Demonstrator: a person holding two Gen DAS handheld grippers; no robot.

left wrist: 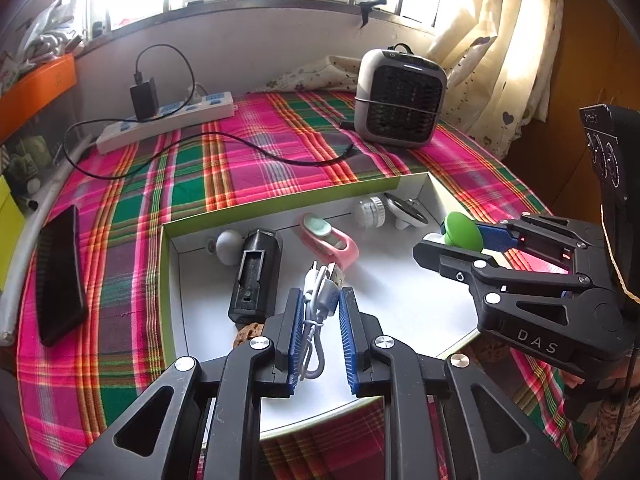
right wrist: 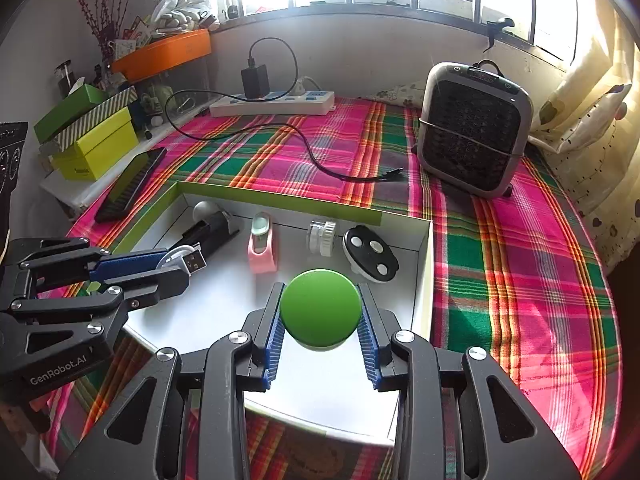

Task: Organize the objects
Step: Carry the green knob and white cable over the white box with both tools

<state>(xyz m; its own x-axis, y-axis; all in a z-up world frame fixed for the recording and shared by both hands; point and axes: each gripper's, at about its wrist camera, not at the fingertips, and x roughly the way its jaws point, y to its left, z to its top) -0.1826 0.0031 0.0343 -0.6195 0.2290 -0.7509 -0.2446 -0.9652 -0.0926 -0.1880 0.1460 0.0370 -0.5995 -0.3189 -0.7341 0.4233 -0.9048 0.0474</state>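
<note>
Left claw (left wrist: 320, 320) pinching a bundled white cable (left wrist: 320, 300), right claw (right wrist: 320, 320) pinching a green ball (right wrist: 320, 308), both over the open box (right wrist: 426, 280), free floor directly beneath.

My left gripper (left wrist: 320, 300) is matt black plastic with ribbed blue rubbery pads (left wrist: 347, 336) and bright metal screws, and it pinches a smooth, glossy white cable (left wrist: 316, 312) with a metal plug. My right gripper (right wrist: 320, 320) holds a matt, smooth green plastic disc (right wrist: 320, 308) over a smooth white card box (right wrist: 426, 280). Woven plaid cloth (right wrist: 520, 280) lies underneath, with a glossy black phone (left wrist: 60, 276) at far left.
</note>
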